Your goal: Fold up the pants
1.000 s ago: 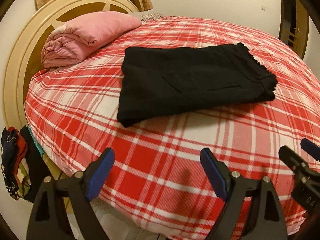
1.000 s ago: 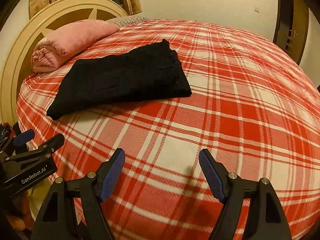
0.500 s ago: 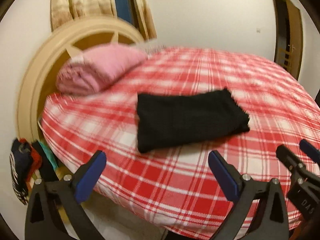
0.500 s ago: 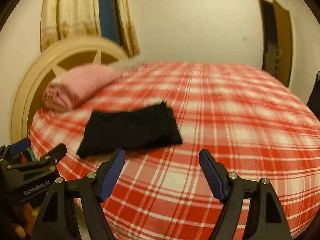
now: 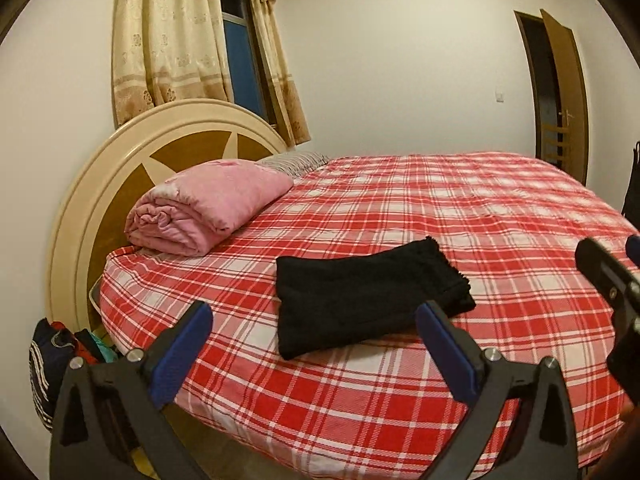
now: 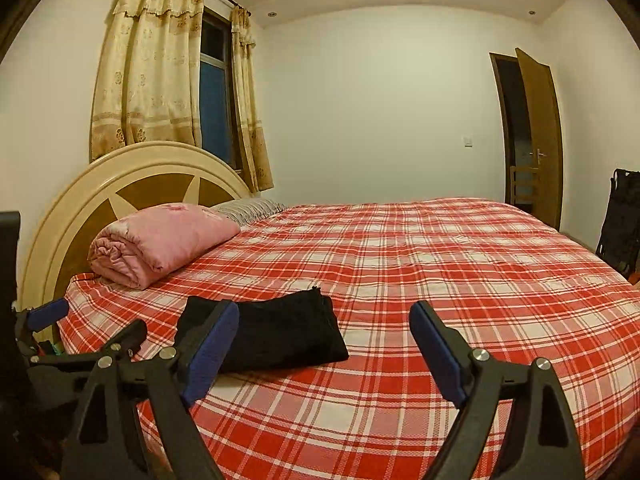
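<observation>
The black pants (image 5: 360,296) lie folded into a compact rectangle on the red plaid bed (image 5: 460,216), near its front-left edge. They also show in the right wrist view (image 6: 280,332). My left gripper (image 5: 314,344) is open and empty, held back from the bed edge in front of the pants. My right gripper (image 6: 324,348) is open and empty, held off the bed to the right of the pants. The left gripper (image 6: 84,320) shows at the left edge of the right wrist view.
A rolled pink blanket (image 5: 204,208) lies by the round headboard (image 5: 120,168), with a striped pillow (image 5: 296,160) behind it. Clothes (image 5: 56,356) hang at the bed's left side. A curtained window (image 6: 212,96) and an open door (image 6: 532,136) stand in the far walls.
Both grippers have pulled back and risen away from the bed, so the pants look smaller and the room walls come into view. The pants stay still and folded.
</observation>
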The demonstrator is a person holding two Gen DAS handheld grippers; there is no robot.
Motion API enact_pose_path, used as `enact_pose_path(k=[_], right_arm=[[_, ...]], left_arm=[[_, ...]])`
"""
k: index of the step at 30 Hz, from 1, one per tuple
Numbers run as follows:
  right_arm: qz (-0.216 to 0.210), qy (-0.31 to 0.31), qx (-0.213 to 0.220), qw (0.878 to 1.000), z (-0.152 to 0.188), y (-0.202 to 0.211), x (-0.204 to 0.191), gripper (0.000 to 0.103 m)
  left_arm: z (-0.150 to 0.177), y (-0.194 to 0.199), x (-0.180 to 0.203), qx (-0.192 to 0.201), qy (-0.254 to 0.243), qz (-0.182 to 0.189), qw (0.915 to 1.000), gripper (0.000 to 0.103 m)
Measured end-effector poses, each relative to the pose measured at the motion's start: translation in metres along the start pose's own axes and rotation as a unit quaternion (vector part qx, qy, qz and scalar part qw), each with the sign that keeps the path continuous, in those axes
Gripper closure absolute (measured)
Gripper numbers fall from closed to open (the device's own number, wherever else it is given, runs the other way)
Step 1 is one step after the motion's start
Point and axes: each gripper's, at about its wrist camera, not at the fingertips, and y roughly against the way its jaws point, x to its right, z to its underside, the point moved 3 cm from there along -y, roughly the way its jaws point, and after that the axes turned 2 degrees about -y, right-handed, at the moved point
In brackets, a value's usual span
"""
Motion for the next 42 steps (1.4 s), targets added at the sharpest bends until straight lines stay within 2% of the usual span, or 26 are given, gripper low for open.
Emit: enact_pose_path(k=[42], right_arm=[[0.002,-0.003,-0.008,1.000,0.007,-0.004,0.002,0.015]], left_arm=[[0.003,-0.004,-0.011,-0.017,0.022,-0.021,0.9994,0.000]])
